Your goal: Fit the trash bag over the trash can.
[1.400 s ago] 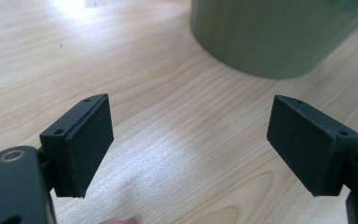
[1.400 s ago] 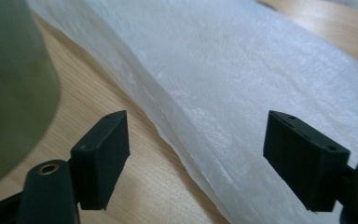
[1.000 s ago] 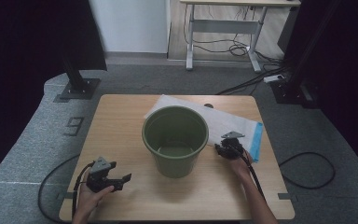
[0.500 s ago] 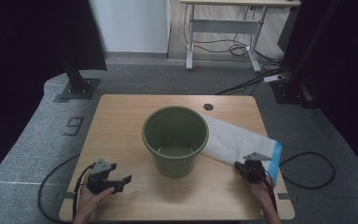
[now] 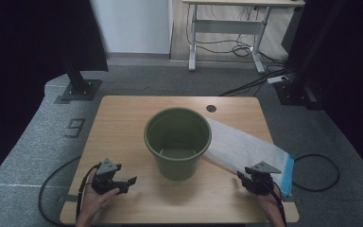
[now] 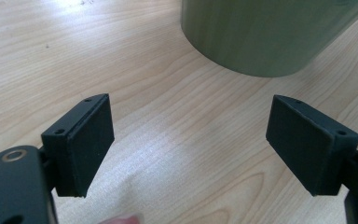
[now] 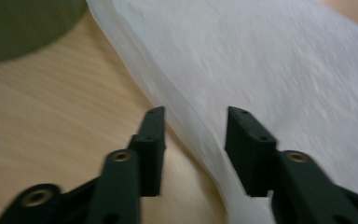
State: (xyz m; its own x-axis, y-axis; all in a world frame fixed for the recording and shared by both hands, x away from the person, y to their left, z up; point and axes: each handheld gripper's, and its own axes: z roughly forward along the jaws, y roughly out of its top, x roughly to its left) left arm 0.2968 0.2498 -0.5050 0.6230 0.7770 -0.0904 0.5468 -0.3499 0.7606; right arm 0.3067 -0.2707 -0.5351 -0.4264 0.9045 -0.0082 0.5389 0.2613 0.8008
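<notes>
- The right tongs [image 5: 255, 182] sit near the front right corner of the bench [image 5: 123, 123], with their jaws standing partly apart; they have just been opening.
- In the right gripper view the edge of the white bag [image 7: 270, 70] runs between the two jaws, but the pads do not press on it: the bag lies loose on the wood.
- From above, the white bag [image 5: 246, 151] stretches flat from right at the right tongs away towards the green bucket [image 5: 177, 142], its far end hidden behind the bucket's wall.
- A blue strip [image 5: 288, 172] edges the bag's near end, just beside the right tongs on their outer side.
- The left tongs [image 5: 116, 182] rest at the front left of the bench, jaws wide apart with bare wood between them.
- In the left gripper view the green bucket [image 6: 265, 32] stands ahead of the left tongs, a little to the right of their line, and clear of both pads.
- The bucket stands upright between the two tongs, farther back on the bench than either.
</notes>
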